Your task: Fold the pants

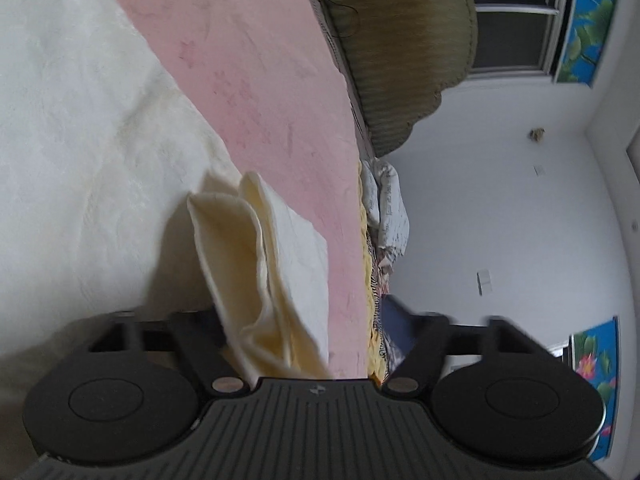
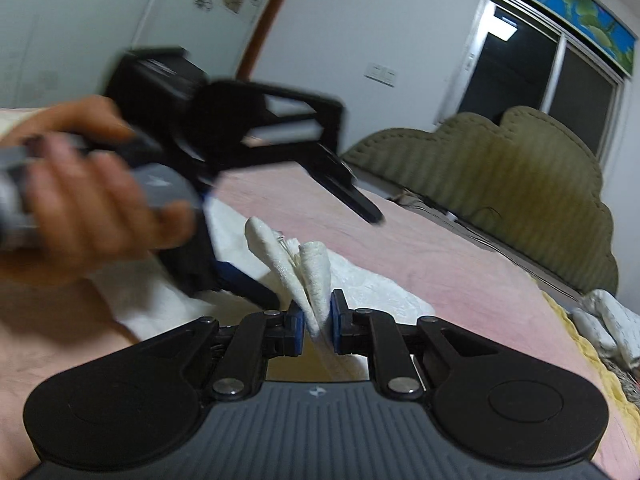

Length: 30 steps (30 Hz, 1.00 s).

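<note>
- Two views, taken in turn; left wrist view first. The left gripper (image 1: pixel 316 336) has a bunched cream hem of the pants (image 1: pixel 256 264) standing up between its fingers at lower centre. The fingers stand moderately apart; the cloth lies against the left one, while the right one (image 1: pixel 424 340) is clear of it, so no pinch on both sides shows.
- The rest of the pants spread as a pale sheet over the left half of the frame, lying on the pink bedsheet (image 1: pixel 264 80). The view is rolled, so the green headboard (image 1: pixel 412 56) sits at upper centre.
- Judgement: the hem is lifted off the bed so that it can be carried over as a fold.
- Right wrist view. The right gripper (image 2: pixel 318 326) has its blue pads (image 2: pixel 335 326) drawn narrow on a ridge of the same white cloth at centre. The pinch is close to the edge, probably to keep the layers together.
- The left gripper appears blurred at upper left, carried by a hand (image 2: pixel 92 200), its lower finger beside the cloth ridge.
- Both grippers work on one bunch, side by side, likely to share the fold edge.
</note>
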Motion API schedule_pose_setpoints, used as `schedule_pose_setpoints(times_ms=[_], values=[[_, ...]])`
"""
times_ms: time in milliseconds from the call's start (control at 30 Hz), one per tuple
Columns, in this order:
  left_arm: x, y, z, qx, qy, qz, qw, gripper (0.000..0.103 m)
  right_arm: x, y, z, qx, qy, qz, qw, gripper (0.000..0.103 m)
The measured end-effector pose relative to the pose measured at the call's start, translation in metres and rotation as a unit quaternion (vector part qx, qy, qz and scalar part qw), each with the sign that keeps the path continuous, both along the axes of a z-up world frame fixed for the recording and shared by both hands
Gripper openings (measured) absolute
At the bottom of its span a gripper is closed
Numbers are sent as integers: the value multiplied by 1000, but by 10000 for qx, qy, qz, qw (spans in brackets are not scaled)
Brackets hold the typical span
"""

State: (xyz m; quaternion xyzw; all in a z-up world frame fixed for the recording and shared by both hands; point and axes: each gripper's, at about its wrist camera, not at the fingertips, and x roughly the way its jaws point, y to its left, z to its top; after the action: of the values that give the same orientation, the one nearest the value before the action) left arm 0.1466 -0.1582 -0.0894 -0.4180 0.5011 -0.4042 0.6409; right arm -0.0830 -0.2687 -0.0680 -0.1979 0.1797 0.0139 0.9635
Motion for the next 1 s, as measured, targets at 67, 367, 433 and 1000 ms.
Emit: schedule_pose_setpoints(times_ms=[67,367,433,1000], values=[[4,3,3,217,-113,1,9997,23,2,9,-3,-176,60,83,9998,13],[-22,33,68,2415,-2511,263,9370,7,15,49,-4,-371,194,733,9964,13],[-22,44,74,2799,-2674,279,9216,8,20,62,-4,-374,224,975,9943,13],[-10,96,68,3974,-3128,882,8582,51,72,120,-8,-194,642,1821,9810,17]])
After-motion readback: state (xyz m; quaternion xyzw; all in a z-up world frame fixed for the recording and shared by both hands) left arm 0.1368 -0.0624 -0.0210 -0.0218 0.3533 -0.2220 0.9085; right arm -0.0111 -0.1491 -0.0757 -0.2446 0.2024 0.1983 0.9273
